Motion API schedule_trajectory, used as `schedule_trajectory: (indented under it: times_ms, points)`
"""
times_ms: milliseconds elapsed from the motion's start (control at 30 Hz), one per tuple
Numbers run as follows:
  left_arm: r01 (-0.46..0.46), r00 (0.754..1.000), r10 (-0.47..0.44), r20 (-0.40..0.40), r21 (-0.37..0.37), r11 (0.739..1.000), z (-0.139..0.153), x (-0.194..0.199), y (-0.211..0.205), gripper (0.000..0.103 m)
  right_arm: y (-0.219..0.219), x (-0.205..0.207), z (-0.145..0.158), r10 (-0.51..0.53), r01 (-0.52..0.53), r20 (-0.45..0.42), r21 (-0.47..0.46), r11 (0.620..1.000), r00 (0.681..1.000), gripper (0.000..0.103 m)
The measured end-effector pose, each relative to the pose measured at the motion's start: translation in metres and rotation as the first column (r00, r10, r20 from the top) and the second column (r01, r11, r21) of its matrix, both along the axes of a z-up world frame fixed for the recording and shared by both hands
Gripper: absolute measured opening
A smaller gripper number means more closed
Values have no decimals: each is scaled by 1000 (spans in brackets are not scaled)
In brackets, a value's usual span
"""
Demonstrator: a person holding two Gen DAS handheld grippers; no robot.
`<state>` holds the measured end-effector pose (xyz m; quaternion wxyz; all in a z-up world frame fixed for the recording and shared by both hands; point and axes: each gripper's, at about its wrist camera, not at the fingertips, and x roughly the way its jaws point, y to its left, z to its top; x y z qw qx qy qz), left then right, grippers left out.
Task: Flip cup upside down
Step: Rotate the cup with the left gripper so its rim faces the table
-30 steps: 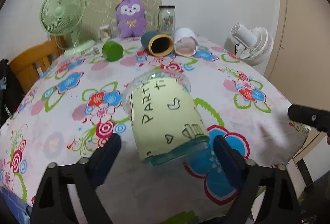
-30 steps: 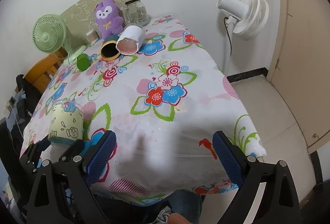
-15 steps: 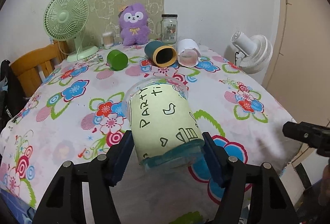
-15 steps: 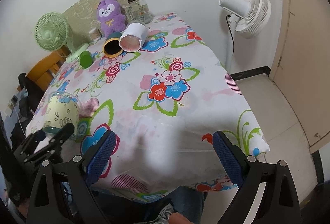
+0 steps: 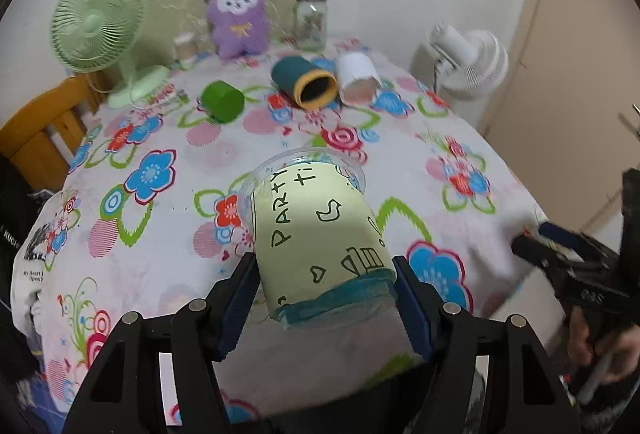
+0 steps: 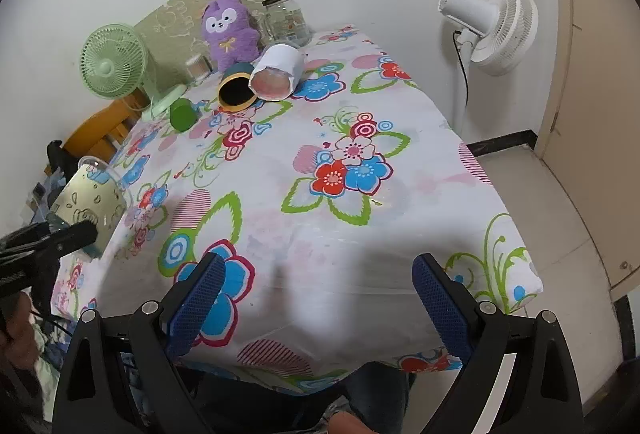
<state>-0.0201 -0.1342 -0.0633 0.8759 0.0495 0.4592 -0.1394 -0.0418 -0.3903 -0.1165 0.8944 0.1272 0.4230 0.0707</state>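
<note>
Two blue pads of the left gripper (image 5: 324, 294) press against the base end of the cup (image 5: 316, 230), a clear cup with a pale yellow sleeve, clamping it above the near part of the floral tablecloth (image 6: 360, 202), tilted with its rim pointing away; the right gripper (image 6: 316, 298) hangs to its right over the near table edge, jaws spread wide, holding nothing.

Open tablecloth (image 6: 360, 218) ahead; cups (image 6: 276, 72) crowd the far end.
</note>
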Motion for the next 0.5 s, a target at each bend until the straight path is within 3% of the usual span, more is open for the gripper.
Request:
schedule_trajectory:
  times_ms: [200, 500]
  points:
    - [48, 996, -44, -77, 50, 998, 3, 5, 6, 68, 4, 3, 2, 13, -13, 2, 1, 1000, 1000, 96]
    - [119, 961, -94, -261, 84, 989, -2, 16, 8, 68, 20, 12, 11, 53, -53, 20, -10, 999, 998, 96]
